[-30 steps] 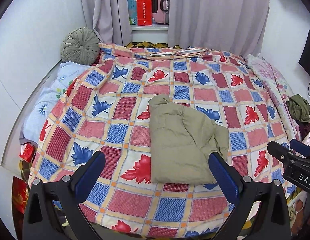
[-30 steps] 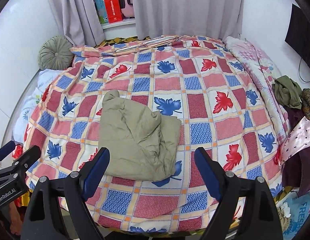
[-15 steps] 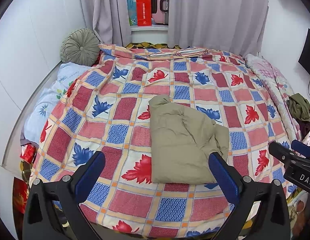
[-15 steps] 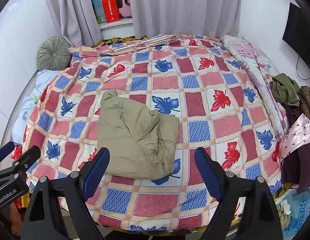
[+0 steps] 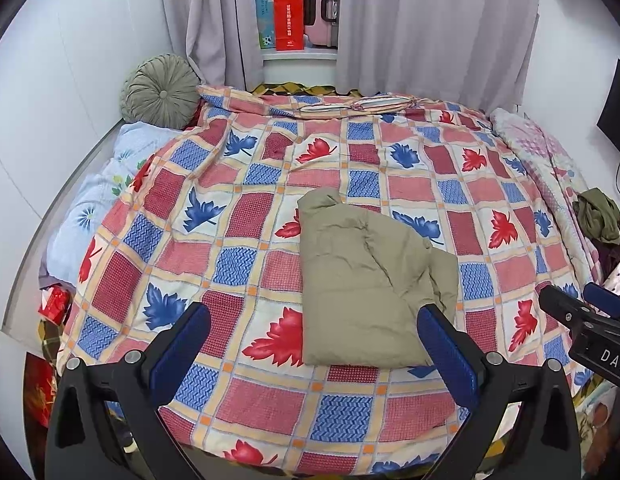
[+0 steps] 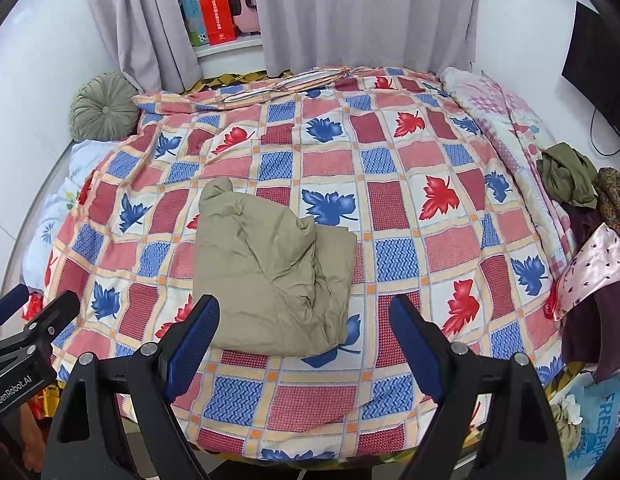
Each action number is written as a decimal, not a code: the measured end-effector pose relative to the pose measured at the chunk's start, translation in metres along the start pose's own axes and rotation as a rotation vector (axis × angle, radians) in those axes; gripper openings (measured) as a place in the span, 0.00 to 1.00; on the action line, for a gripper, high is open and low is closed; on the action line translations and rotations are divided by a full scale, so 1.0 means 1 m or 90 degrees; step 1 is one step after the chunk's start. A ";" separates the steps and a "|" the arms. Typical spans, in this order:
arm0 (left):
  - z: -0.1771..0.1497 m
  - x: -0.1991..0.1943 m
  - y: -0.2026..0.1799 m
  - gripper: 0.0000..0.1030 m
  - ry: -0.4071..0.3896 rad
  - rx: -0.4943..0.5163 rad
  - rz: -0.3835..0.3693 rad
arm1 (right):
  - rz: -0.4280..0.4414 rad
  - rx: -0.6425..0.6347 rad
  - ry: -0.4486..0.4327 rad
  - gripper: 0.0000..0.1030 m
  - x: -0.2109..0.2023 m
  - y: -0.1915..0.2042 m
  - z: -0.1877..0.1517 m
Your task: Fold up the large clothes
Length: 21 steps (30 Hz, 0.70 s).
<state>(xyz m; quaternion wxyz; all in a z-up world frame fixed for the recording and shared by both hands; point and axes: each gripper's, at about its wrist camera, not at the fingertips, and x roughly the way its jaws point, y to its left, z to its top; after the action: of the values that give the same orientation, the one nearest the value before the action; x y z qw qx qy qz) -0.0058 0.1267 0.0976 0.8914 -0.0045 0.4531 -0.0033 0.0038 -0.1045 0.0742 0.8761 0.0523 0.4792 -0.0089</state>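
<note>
Seen from the left wrist view, the left gripper (image 5: 312,340) hangs over the near edge of the bed with its blue-padded fingers (image 5: 181,344) spread wide and nothing between them. The olive garment (image 5: 370,284) lies just right of centre on the patchwork leaf quilt (image 5: 237,216), folded into a rough, rumpled rectangle, probably laid there because the flat quilt serves as a work surface within reach of both tools. At the right edge of the frame the right gripper (image 5: 590,320) pokes in; its black body carries white letters reading "DAS", cut off by the frame. A round green cushion (image 5: 159,94) sits in the upper left against the wall. On the sill between the curtains (image 5: 430,20) at top centre stands a red box (image 5: 289,20) with a column of white characters, too small to read.

From the right wrist view, the right gripper (image 6: 303,336) likewise stands wide open and empty, its fingers framing the garment's near edge without touching it. The garment (image 6: 269,264) lies left of centre here. At lower left the other tool's body reads "GenRobot.AI". A heap of unfolded clothes (image 6: 582,216) crowds the right edge, seemingly waiting its turn. At lower right a blue bag (image 6: 598,420) shows part of a word, "FRESH".
</note>
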 end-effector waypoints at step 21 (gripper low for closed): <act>0.001 0.000 0.000 1.00 0.002 0.002 0.006 | 0.002 -0.004 0.002 0.86 0.000 0.000 0.002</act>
<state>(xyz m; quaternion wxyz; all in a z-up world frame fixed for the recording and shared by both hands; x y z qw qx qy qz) -0.0051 0.1268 0.0975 0.8906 -0.0012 0.4547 0.0005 0.0053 -0.1051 0.0753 0.8756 0.0505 0.4804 -0.0062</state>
